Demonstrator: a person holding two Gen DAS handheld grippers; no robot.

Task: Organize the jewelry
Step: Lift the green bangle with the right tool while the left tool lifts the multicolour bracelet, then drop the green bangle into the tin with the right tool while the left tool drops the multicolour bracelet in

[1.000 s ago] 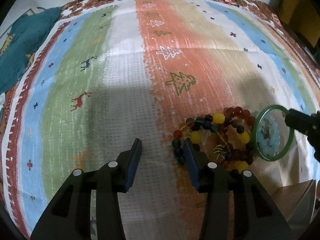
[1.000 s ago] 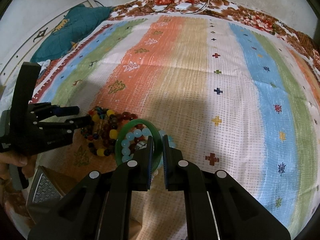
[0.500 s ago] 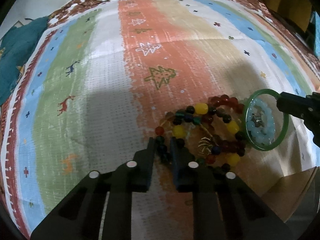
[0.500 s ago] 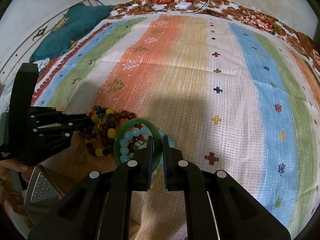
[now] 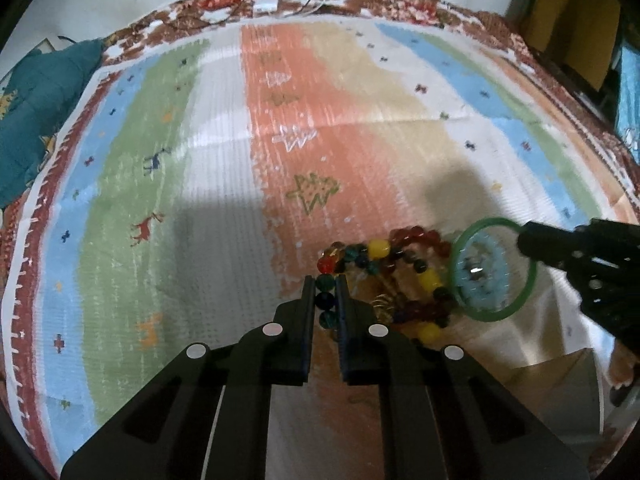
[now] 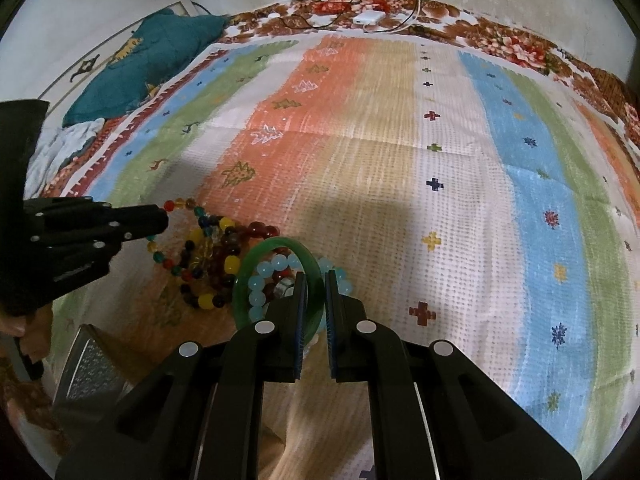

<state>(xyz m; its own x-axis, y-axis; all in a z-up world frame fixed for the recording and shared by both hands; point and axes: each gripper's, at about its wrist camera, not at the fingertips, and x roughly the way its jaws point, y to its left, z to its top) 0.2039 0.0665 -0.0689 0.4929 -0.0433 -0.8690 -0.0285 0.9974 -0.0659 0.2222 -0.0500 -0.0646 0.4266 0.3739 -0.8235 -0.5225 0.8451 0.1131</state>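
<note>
**Jewelry pinched in both my grippers on the striped bedspread**

Jewelry lies in one heap near the close edge of a wide striped bedspread (image 6: 400, 160), which fills both views with bands of green, white, orange, tan and blue, small trees, deer and crosses woven in. A floral border (image 6: 500, 36) runs along its far side, where a white charger (image 6: 370, 17) and its cords rest. A teal quilt (image 6: 148, 64) is bunched at the far left corner.

Just below the heap, at the near edge, I see the corner of a brown box (image 6: 86, 372) with a dotted panel.

My left gripper (image 5: 325, 300) is nearly shut, its jaws clamped on a strand of dark green beads belonging to the multicoloured bead bracelet (image 5: 380, 248), which trails red, yellow and green beads back into the pile. In the right wrist view that strand looks raised off the cloth.

My right gripper (image 6: 316, 300) is closed to a narrow gap on the rim of the green bangle (image 6: 276, 245), holding it upright on edge. A pale blue bead bracelet (image 6: 264, 270) sits inside and just behind the ring, touching it. Dark red beads (image 6: 260, 230) lie just beside the bangle, in the middle of the heap.
</note>
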